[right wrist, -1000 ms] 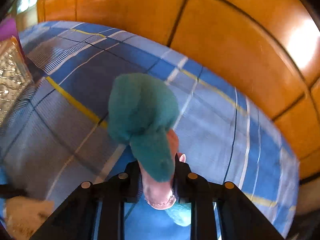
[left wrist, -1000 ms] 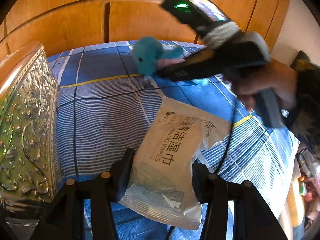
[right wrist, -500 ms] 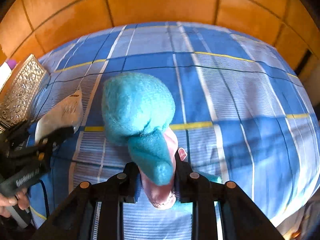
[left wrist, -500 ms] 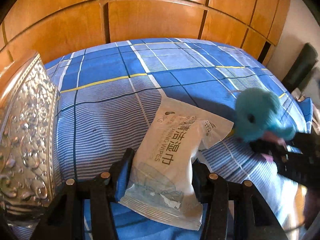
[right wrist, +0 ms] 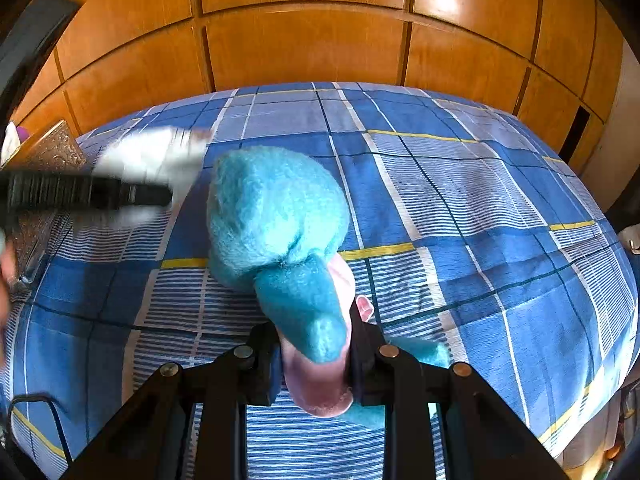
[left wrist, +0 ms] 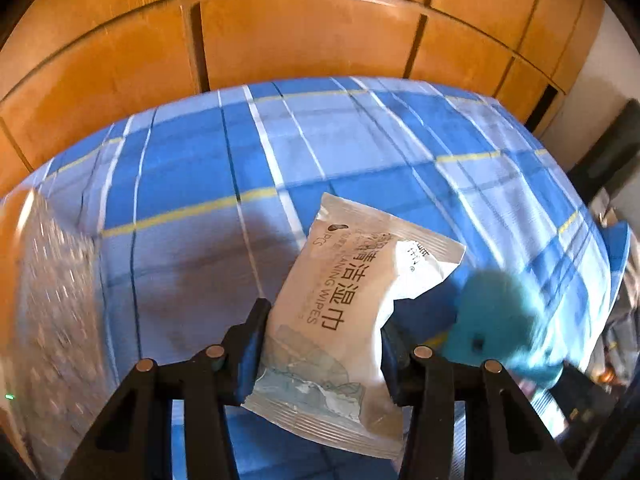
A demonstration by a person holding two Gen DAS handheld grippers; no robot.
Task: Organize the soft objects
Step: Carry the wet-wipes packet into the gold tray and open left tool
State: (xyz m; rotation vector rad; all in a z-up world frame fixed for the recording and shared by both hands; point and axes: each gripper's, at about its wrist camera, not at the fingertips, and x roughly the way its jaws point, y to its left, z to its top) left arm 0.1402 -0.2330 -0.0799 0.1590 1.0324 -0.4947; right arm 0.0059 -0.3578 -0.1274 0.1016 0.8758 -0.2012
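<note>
Left gripper (left wrist: 322, 344) clamps a wipes pack (left wrist: 344, 308) by its sides, held above the checked bedspread (left wrist: 360, 152); right gripper (right wrist: 316, 354) is pinched narrow on a teal plush (right wrist: 276, 216), also clear of the bed, just right of the pack.

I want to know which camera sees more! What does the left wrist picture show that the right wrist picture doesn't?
Only the left wrist view shows the printed writing on the wipes pack, pinched in the left claw, and the toy's little dark eye.

Only the right wrist view shows the blue plush toy's pink belly squeezed in the right claw, plus the left claw from outside, blurry, at the left edge.

Both show the blue checked bedsheet, the wooden wall panels, the embossed metal box, the pack and the toy.
</note>
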